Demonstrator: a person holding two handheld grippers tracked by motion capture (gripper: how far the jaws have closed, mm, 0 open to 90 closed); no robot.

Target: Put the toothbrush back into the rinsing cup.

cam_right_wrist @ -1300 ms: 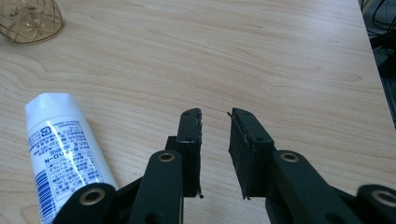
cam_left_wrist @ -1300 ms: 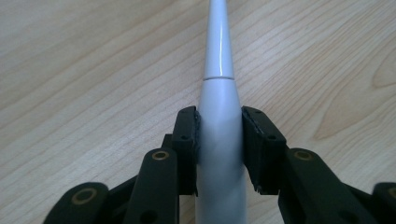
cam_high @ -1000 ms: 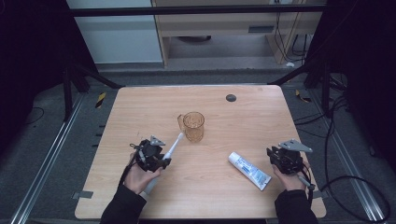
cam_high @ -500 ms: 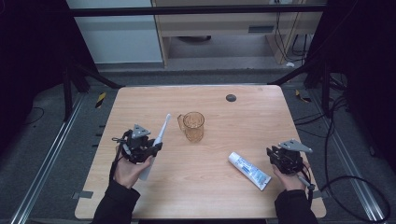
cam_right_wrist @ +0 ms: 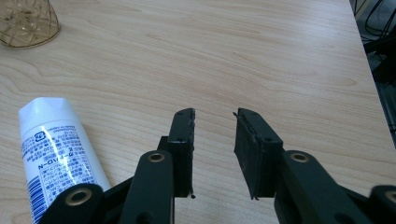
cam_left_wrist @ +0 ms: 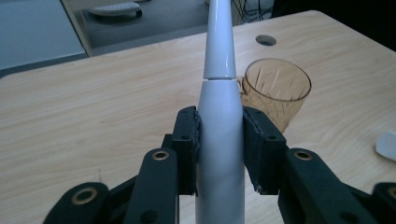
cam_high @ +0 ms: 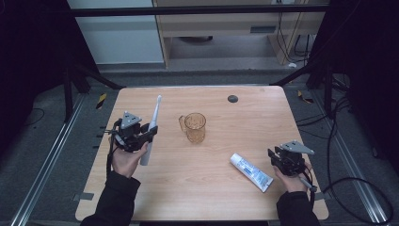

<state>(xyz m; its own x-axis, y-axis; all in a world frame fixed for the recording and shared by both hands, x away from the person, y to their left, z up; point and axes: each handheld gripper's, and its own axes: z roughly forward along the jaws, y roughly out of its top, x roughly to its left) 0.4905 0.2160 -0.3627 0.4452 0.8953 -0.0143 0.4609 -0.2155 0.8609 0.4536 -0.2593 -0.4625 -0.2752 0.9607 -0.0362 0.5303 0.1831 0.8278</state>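
- Amber glass mug (cam_high: 195, 127) stood upright near the middle of the desk (cam_high: 226, 197); nothing was seen inside it, handle toward the left in the high view.
- Left hand-held gripper (cam_left_wrist: 219, 140) was clamped on the body of a white electric toothbrush (cam_left_wrist: 219, 107), jaws pressed to both sides.
- Toothbrush: smooth, glossy white, narrowing above a seam to a slim neck; held off the desk at the left side, head pointing away from the person, just left of the mug.
- Right hand-held gripper (cam_right_wrist: 212, 140) hung empty at the desk's right side, jaws parted by a moderate gap.
- White toothpaste tube (cam_high: 251, 172) lay flat just beside it.
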